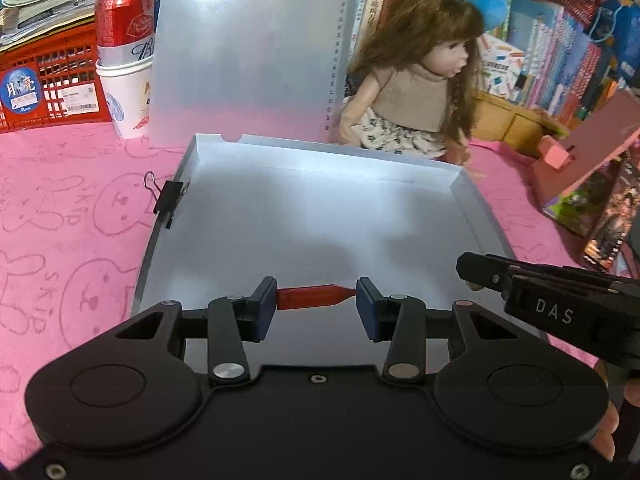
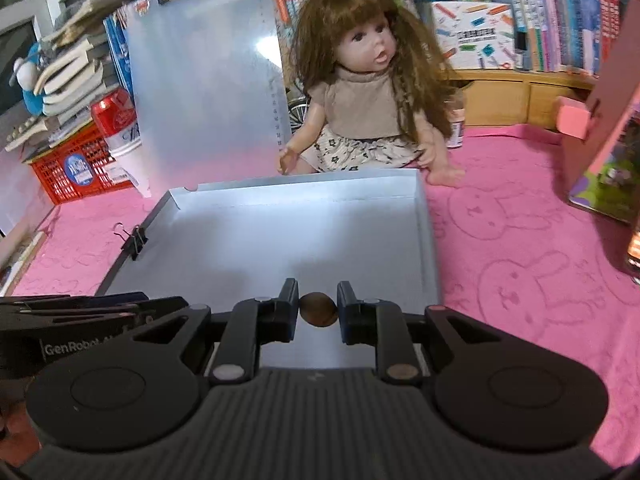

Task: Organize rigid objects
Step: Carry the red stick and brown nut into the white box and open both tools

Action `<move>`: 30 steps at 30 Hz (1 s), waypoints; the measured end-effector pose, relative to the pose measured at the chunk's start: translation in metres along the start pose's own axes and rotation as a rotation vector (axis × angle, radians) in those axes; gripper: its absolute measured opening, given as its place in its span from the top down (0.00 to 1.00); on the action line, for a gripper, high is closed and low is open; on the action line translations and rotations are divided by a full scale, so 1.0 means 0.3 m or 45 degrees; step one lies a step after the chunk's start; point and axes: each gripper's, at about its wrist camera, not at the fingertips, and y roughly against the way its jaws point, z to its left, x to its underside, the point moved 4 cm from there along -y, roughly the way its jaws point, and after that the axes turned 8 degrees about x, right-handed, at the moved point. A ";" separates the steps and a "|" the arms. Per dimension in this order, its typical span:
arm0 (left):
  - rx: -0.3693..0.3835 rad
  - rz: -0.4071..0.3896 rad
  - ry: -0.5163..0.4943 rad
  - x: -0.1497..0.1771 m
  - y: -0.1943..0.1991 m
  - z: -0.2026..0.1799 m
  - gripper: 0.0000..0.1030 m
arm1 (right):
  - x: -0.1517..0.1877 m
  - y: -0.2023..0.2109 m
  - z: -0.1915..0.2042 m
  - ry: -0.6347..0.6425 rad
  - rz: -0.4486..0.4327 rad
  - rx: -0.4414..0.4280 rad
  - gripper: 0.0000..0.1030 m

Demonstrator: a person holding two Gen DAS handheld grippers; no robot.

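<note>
Both grippers loaded over a bare tray, nothing yet set down

The shallow white tray (image 2: pixel 424 224) on the pink cloth (image 2: pixel 520 264) holds nothing, so the sorting looks barely begun; a binder clip (image 1: pixel 168 200) bites its left wall. Over the tray's near edge, the left gripper (image 1: pixel 316 300) is clamped on a slim red piece (image 1: pixel 312 298), tapered at one end, and the right gripper (image 2: pixel 318 310) pinches a small brown rounded object (image 2: pixel 318 310), smooth like a nut.
</note>
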 end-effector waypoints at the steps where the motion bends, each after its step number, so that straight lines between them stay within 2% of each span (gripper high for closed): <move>1: -0.007 0.003 -0.001 -0.006 -0.015 0.004 0.60 | -0.004 -0.018 0.006 0.006 0.012 0.006 0.76; 10: -0.025 0.044 -0.026 -0.009 -0.097 0.015 0.60 | -0.009 -0.116 0.031 0.042 0.085 0.051 0.76; 24: -0.055 0.039 -0.083 0.009 -0.122 0.018 0.59 | 0.010 -0.131 0.034 0.056 0.095 0.054 0.76; 29: -0.037 0.024 -0.080 0.013 -0.111 0.015 0.59 | 0.007 -0.121 0.029 0.037 0.071 0.047 0.68; 30: -0.033 0.021 -0.078 0.014 -0.107 0.015 0.59 | 0.007 -0.115 0.028 0.036 0.062 0.044 0.57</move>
